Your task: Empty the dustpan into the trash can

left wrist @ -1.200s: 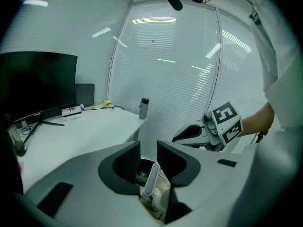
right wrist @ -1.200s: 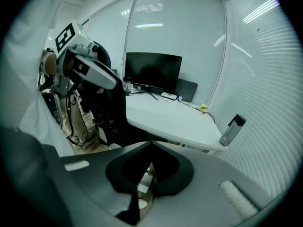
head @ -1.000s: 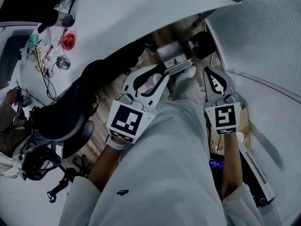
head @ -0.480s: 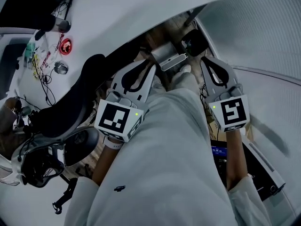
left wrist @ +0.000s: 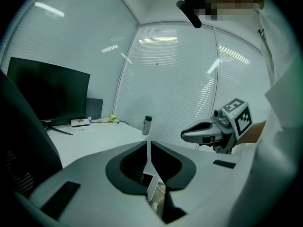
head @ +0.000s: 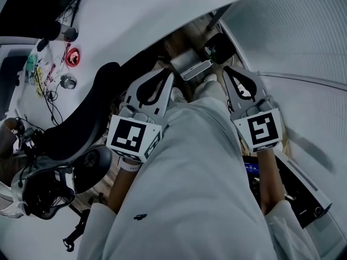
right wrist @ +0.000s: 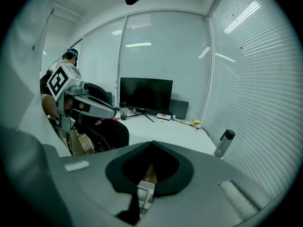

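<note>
I cannot make out a dustpan or a trash can with certainty. A pale grey rectangular thing [head: 191,68] lies on the wooden floor just past the person's shoes, and shows as a white box [left wrist: 151,186] below the left jaws. My left gripper [head: 169,76] hangs over the left thigh. Its jaws have just been closing and now meet with only a hairline slit and nothing between them [left wrist: 149,143]. My right gripper [head: 225,68] is level with it over the right thigh, shut and empty [right wrist: 152,142].
A black office chair [head: 81,129] stands at the left, under a white desk [head: 135,15] with cables and a red round thing [head: 72,54]. On the desk are a dark monitor [right wrist: 146,94] and a bottle [right wrist: 224,143]. A black round object [head: 219,46] lies beside the blinds.
The left jaws, spread a second ago, have come together. Both grippers have risen and sit slightly higher in the head view.
</note>
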### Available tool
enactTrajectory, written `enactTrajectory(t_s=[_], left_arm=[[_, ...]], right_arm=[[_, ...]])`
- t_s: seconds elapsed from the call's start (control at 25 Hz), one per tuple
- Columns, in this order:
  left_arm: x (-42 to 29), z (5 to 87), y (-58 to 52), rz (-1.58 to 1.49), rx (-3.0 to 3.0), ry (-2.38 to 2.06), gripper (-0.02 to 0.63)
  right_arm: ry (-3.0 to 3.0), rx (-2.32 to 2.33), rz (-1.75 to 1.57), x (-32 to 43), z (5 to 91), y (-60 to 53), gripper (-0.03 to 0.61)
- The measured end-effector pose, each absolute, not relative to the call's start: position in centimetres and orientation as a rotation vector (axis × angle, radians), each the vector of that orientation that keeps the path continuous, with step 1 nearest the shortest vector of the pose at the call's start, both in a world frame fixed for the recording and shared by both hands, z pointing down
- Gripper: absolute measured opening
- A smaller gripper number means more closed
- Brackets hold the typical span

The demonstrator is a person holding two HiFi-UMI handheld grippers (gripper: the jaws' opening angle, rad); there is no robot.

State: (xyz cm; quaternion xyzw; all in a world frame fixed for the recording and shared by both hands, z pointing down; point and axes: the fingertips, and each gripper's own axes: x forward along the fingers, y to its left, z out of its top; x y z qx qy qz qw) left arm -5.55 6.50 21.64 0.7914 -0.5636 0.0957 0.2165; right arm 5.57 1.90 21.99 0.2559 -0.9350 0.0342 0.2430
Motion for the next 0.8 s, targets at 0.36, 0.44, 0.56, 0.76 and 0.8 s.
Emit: enactTrajectory(t_s=[0.36, 0.44, 0.56, 0.76, 0.8], left_arm=[[-6.2, 21.7, 6.5, 0.256, 2.168, -1.580, 0.026], [-6.4, 21.5, 6.4, 0.252, 2.165, -1.584, 0.025], [-6.2, 21.4, 6.3, 0.252, 2.170, -1.577, 0.025], [-6.3, 21.5, 6.4, 0.259, 2.174, -1.567, 0.025], [-6.3, 21.4, 6.5, 0.260, 2.175, -1.565, 0.025]], right_arm=[[-2.561, 0.675, 0.120, 4.9, 22.0, 2.1, 0.011], [-2.567, 0.663, 0.121, 4.7, 21.9, 2.1, 0.011], [-2.567, 0.649, 0.121, 4.5, 22.0, 2.1, 0.011], [-2.575, 0.639, 0.116, 4.1, 21.8, 2.1, 0.011], [-2.575, 0.639, 0.118, 4.0, 21.7, 2.2, 0.011]])
